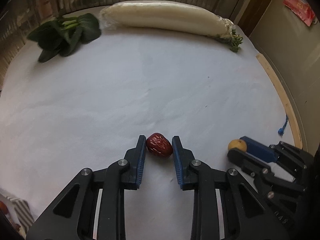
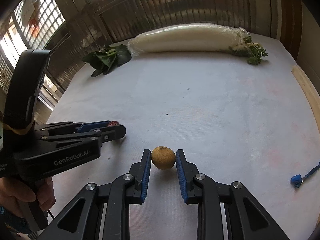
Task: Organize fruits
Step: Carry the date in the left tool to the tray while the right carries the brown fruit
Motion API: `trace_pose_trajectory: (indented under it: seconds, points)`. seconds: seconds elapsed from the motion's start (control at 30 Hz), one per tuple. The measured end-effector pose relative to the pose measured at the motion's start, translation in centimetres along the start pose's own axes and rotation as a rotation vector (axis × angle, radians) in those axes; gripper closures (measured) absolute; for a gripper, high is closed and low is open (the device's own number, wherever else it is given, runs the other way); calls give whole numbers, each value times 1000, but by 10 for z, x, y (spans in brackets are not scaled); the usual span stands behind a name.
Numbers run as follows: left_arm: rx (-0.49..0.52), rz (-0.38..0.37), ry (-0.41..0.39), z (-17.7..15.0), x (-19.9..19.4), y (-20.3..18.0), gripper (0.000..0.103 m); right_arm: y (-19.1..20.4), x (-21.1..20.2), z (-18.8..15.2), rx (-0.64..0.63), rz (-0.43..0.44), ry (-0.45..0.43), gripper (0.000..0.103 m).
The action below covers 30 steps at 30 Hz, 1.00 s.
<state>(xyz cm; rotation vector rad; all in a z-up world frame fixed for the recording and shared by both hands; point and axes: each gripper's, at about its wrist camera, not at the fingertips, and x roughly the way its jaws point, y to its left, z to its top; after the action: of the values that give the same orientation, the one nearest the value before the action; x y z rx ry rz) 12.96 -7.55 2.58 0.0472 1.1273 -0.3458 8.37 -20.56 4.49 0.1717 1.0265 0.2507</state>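
left wrist view: left gripper [image 1: 159, 140] is sitting low centre, spread, bracketing a red date [image 1: 159, 144]; left pad touching, right pad just clear. radish [image 1: 160, 18] is lying along the top, greens [image 1: 66, 34] upper left, right gripper [image 1: 235, 147] lower right.

right wrist view: right gripper is reaching low centre, pads touching both sides of a tan fruit [image 2: 163, 158] resting on the cloth [image 2: 200, 110]. whether it is squeezing, cannot tell.

step, as judged: grasping both fruits. next: left closing fully, then both lifting.
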Motion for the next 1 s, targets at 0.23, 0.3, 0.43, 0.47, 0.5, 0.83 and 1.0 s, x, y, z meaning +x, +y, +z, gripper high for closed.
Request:
trace_pose_trajectory:
  seconds: [0.23,0.3,0.43,0.47,0.5,0.83,1.0]
  points:
    - [-39,65,-9,-24,-34,22,78,31,-1,-5,-46,37,16,79]
    - [-51,89,-18,-36,-46,30,78,41,-3,-8,-63,46,23,79]
    - [-86,115,-25,-54,-61,41,78,66,-5,-15,-105,70,38,79]
    - [-97,123,-30,-60,-66,44,78,72,-5,-17,-115,75,42,79]
    - [-105,129,-34,-65,-71,48,78,79,-6,-19,-127,84,45,79]
    - [-176,191,-71,-109,-114,80,78,147,-12,-34,-264,156,58,79]
    - [-222,219,-84,-128,-131,99,78,174,-14,-39,-318,179,61,79]
